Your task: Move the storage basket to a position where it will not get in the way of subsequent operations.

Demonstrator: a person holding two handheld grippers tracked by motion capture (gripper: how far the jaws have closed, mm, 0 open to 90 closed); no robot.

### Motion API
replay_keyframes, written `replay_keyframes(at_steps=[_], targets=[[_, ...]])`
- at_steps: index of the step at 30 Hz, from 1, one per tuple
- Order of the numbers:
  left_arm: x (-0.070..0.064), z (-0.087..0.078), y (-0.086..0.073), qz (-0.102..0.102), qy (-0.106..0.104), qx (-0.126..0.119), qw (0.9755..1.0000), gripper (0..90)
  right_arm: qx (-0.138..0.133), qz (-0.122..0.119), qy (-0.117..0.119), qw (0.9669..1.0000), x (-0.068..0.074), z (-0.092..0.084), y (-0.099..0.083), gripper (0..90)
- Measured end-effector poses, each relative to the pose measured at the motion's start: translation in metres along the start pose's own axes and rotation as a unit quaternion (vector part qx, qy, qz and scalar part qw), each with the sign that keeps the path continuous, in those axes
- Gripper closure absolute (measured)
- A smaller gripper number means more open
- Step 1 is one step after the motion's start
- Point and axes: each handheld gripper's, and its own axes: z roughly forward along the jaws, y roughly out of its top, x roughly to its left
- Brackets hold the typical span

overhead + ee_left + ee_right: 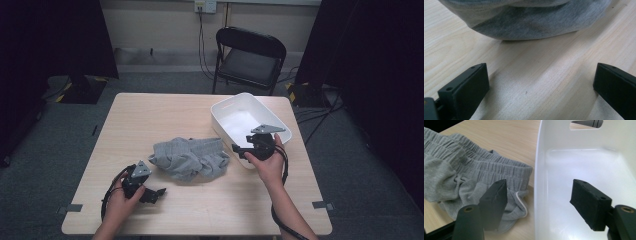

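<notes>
Straddling bin wall (537, 182): right claw (537, 202).

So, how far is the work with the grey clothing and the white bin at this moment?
Nothing looks finished: the grey garment lies crumpled on the table, beside the white bin, which holds nothing. In hand: the right gripper hangs open at the bin's near wall, one jaw over the cloth, and the left gripper rests open on the table near the cloth. Left: gripping the garment, probably then putting it in the bin.
</notes>
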Motion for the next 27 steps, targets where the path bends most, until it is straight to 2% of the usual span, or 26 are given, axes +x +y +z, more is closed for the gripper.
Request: replay_keyframes(at_steps=[8,13,17,24,27], targets=[[0.000,0.000,0.000,-0.001,0.001,0.000,1.0000,0.0,0.007,0.003,-0.001,1.0000,-0.002,0.001,-0.007,32.8],[0.000,0.000,0.000,-0.001,0.002,0.000,1.0000,0.0,0.008,0.001,0.002,1.0000,-0.002,0.003,-0.011,43.5],[0.000,0.000,0.000,-0.001,0.002,0.000,1.0000,0.0,0.006,0.013,-0.001,0.9999,-0.004,0.004,-0.014,51.6],[-0.001,0.000,0.000,-0.002,0.002,0.000,1.0000,0.0,0.009,0.011,-0.006,0.9999,-0.008,0.003,-0.019,60.4],[-0.001,0.000,0.000,-0.002,0.002,0.000,1.0000,0.0,0.006,0.005,-0.002,1.0000,-0.005,0.004,-0.019,68.5]])
